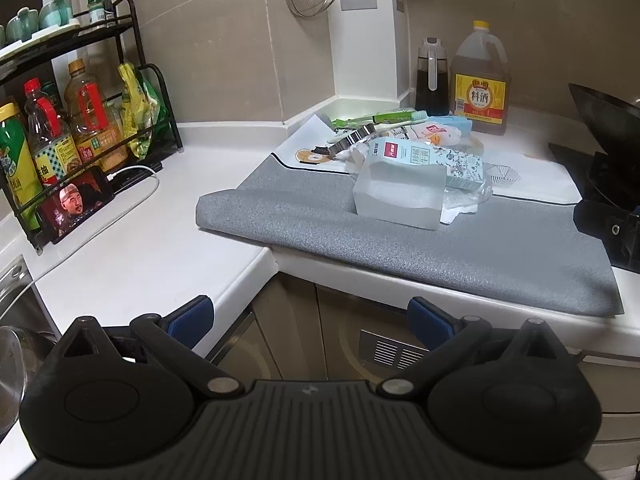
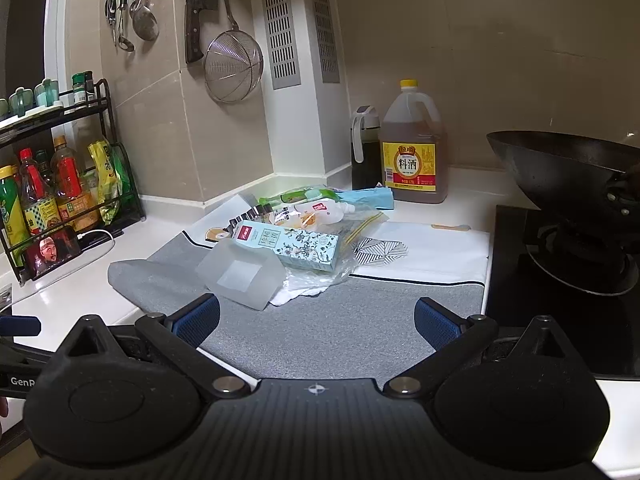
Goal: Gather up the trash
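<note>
Both the left gripper and right gripper hang wide apart, holding nothing; the trash pile, fronted by a translucent white plastic box, sits on the grey fabric mat on the desk, where a careless grab could scatter wrappers toward the black wok

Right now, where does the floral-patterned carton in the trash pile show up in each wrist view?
Left wrist: floral-patterned carton lies right of centre, behind the translucent plastic box.
Right wrist: carton near centre, right of that box.
Shared landmark: yellow-capped cooking wine jug behind the pile.
</note>
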A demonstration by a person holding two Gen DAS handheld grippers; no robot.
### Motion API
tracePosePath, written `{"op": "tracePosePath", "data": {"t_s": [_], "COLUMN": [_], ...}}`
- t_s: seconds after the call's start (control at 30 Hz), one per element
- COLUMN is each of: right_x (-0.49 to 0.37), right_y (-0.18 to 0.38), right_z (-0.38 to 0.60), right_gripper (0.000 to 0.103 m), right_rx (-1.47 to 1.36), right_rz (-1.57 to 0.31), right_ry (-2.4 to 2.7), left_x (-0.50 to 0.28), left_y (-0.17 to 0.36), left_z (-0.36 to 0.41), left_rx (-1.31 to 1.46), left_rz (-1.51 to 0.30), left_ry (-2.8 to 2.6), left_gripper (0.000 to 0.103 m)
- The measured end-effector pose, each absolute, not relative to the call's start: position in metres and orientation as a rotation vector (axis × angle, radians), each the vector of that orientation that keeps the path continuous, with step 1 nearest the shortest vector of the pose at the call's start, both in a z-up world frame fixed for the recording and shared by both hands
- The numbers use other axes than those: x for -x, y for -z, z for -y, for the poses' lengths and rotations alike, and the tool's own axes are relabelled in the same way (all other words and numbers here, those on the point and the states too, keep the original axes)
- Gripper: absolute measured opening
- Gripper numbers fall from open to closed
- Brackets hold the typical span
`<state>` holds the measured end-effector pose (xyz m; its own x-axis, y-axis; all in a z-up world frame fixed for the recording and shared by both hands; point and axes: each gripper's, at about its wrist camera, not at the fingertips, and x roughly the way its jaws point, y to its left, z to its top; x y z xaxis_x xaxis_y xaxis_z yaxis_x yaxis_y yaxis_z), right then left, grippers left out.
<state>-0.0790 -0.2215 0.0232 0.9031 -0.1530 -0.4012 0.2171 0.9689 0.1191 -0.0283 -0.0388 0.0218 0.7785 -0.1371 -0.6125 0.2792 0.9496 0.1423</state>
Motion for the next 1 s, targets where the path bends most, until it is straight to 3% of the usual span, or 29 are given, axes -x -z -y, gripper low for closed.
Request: {"op": "tracePosePath", "data": {"t_s": [1.0], "right_x": [0.0738], "right_y": [-0.0163], "right_z": [0.2283], "right_gripper": [0.103], "right_rx": [-0.17], "right_rz": [-0.439], "right_ry": [0.174], "left_x": [0.024], "left_y": [-0.0175], "left_z": [0.0407], "left_rx": [-0.258], "left_rz": [-0.66], "left_ry": [0.228], "left_gripper": [0.103]}}
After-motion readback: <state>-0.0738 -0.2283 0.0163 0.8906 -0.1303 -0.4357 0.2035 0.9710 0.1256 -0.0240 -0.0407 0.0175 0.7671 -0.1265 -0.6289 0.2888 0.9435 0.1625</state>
